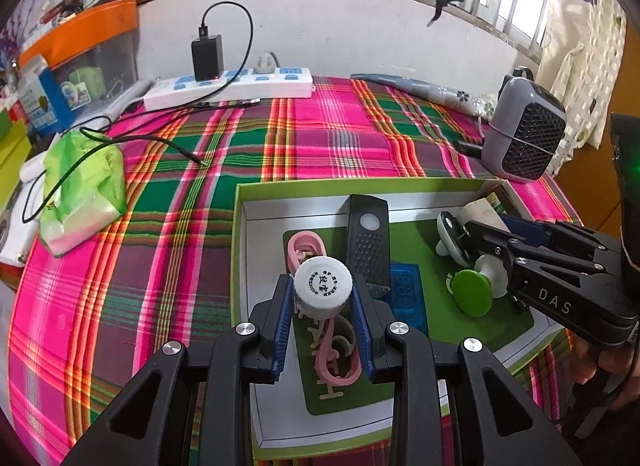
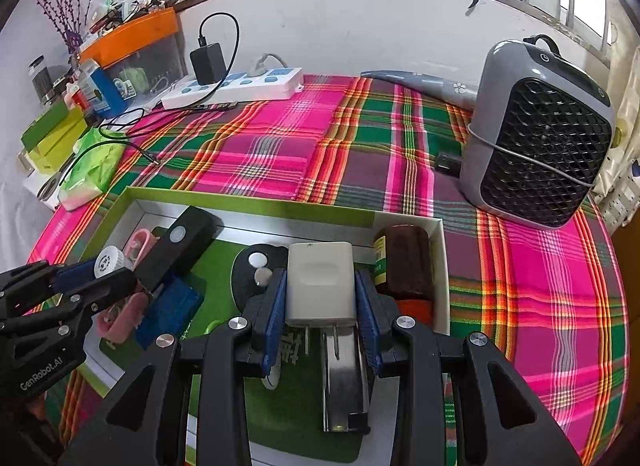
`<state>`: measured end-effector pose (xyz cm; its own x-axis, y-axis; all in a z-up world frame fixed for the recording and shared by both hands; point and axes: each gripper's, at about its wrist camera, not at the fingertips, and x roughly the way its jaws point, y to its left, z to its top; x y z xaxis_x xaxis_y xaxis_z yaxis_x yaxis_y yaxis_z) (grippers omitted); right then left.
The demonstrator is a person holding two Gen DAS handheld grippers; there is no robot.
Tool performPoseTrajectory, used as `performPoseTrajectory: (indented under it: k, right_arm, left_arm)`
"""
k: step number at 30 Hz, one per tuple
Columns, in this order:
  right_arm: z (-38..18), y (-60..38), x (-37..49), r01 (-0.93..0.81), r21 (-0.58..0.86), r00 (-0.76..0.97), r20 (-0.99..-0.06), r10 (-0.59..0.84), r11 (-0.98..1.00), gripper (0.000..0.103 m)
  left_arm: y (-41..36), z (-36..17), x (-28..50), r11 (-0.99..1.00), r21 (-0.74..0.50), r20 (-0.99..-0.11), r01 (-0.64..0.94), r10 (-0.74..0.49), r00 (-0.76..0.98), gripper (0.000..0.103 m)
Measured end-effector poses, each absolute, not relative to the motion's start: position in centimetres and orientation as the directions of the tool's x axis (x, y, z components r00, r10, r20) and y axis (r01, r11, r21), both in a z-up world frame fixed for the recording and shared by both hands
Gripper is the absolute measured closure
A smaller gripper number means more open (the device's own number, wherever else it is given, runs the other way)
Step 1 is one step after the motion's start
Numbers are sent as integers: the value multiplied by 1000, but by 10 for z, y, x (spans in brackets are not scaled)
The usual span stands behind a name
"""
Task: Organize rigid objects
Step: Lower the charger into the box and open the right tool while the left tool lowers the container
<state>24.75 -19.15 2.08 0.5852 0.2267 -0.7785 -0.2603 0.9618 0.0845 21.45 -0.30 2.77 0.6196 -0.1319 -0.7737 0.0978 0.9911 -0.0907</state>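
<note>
While left fingers (image 1: 323, 308) clamp bottle (image 1: 323, 286) cap-up, right fingers (image 2: 322, 320) clamp charger (image 2: 321, 284), prongs toward camera.

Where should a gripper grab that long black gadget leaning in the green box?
Grip the black gadget across its narrow long sides near the raised top end, coming from above. It leans on the green box wall, so that end is free, while its lower end is crowded by the white bottle.

The worktop cloth (image 1: 320, 137) is plaid in pink, green, orange and purple. The box (image 1: 360, 187) has a lime-green rim, white walls and a green floor. The bottle cap (image 1: 323, 286) is white with black print; the plug adapter (image 2: 321, 282) is cream.
</note>
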Motion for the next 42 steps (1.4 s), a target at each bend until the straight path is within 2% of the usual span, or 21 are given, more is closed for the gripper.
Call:
performPoseTrajectory:
  k: [15,24,28,32,42]
  right_arm:
    - [20,-191,248,-266,85,586,-777,231,960,68]
    - [21,-192,246,-259,101,589,-772,240,961,67]
    - [23,-192,244,-256,105,593,-768,242,961,65]
    - [25,-191,240,-261,106,597,-763,247,960,59]
    - [36,-195,223,-253,117,617,-745,253,960,59]
  left_arm:
    - [-3,27,216,991,-93,-776,97,-133,616,73]
    - [-2,28,213,988,-108,-773,111,-154,616,62]
    - [-2,31,211,989,-106,-771,102,-147,620,61]
    - [-3,34,209,989,-104,-767,105,-147,625,61]
    - [-8,44,194,988,-101,-754,117,-153,639,61]
